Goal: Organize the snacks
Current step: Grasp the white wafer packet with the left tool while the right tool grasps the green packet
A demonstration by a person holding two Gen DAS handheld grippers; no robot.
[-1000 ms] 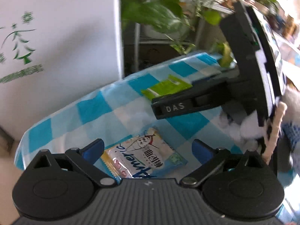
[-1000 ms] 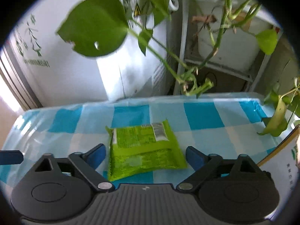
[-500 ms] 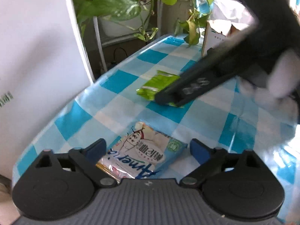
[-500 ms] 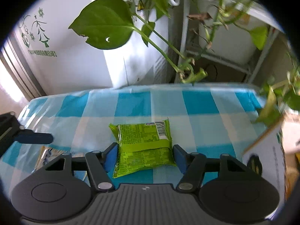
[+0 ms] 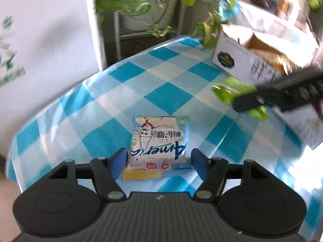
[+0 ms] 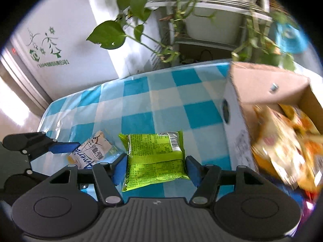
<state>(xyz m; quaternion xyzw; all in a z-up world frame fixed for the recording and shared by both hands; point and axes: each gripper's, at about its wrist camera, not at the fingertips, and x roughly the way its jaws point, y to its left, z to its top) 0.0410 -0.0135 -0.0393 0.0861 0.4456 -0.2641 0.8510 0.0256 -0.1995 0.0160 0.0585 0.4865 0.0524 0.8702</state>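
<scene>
Right wrist view: your right gripper [image 6: 155,166] is clamping the green snack packet [image 6: 155,157] between its blue pads [image 6: 119,166], both pads pressing the packet's sides as it is sitting just beside the open cardboard box [image 6: 238,121], whose inside is showing blurred orange and yellow packets [image 6: 286,141]. To the packet's left, your left gripper [image 6: 60,147] is reaching in over the white and blue snack packet [image 6: 92,151]. Left wrist view: your left gripper [image 5: 158,161] is standing open around the white and blue snack packet [image 5: 159,143], its blue fingertips [image 5: 119,161] flanking the packet's sides without squeezing it, while the packet is lying flat on the blue and white checked tablecloth [image 5: 167,96]. Farther off, your right gripper [image 5: 282,98] is blurring across the green snack packet [image 5: 232,91] in front of the cardboard box [image 5: 242,60]. Potted vines [image 5: 125,0] are trailing behind the table.
</scene>
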